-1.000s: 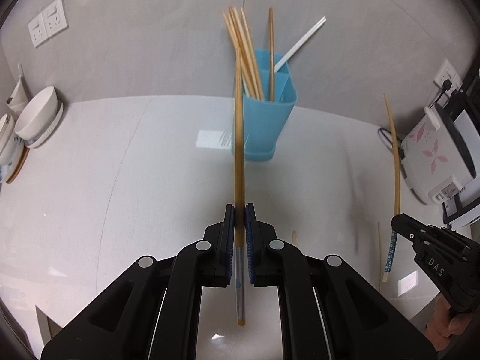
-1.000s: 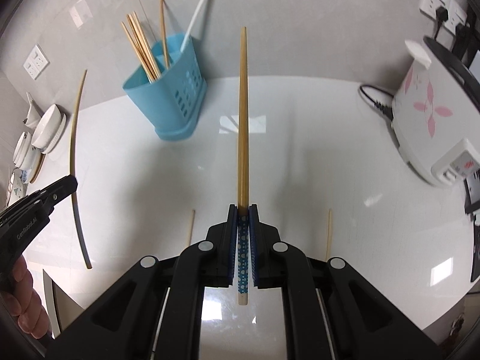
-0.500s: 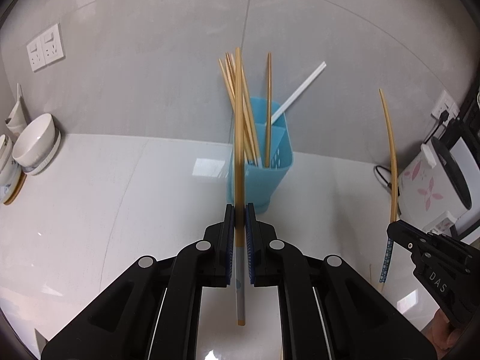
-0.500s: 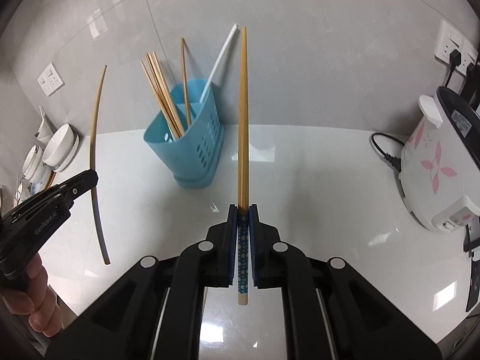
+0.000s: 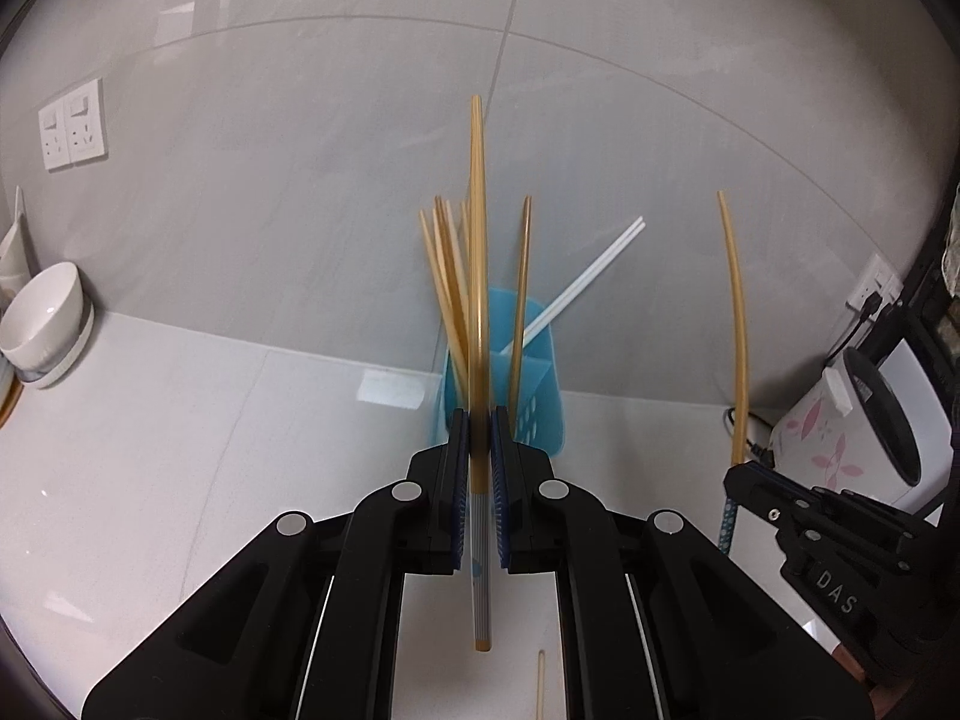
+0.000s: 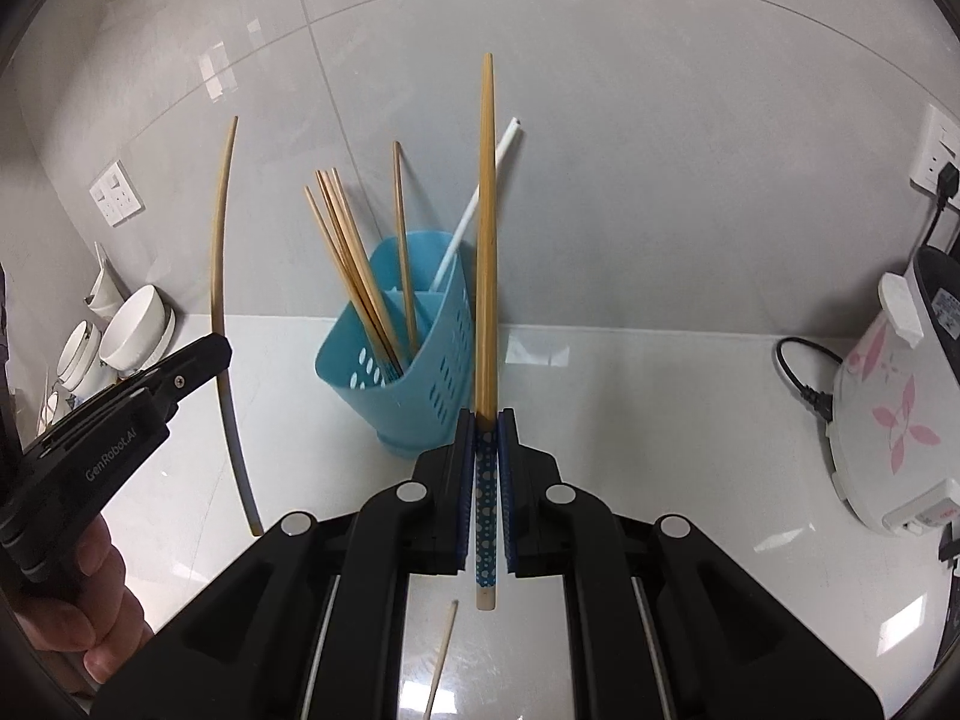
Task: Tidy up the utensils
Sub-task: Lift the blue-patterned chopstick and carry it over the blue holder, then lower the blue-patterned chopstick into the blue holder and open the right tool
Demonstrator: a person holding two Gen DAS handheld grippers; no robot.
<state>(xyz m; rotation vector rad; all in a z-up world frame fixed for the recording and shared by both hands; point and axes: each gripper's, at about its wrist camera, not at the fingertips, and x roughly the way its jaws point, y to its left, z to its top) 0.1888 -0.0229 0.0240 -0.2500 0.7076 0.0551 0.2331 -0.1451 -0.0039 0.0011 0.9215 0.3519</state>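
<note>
- The left gripper (image 5: 479,444) pinches a bamboo chopstick with a grey end (image 5: 477,276), in front of the blue plastic holder (image 5: 540,384).
- The right gripper (image 6: 485,438) pinches a bamboo chopstick with a blue dotted end (image 6: 485,252).
- Only the right view shows a thumb (image 6: 105,564).

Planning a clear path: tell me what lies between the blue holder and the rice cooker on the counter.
Only bare white counter, plus the rice cooker's black cord near the cooker; nothing else beside the blue holder. The right wrist view shows it.
</note>
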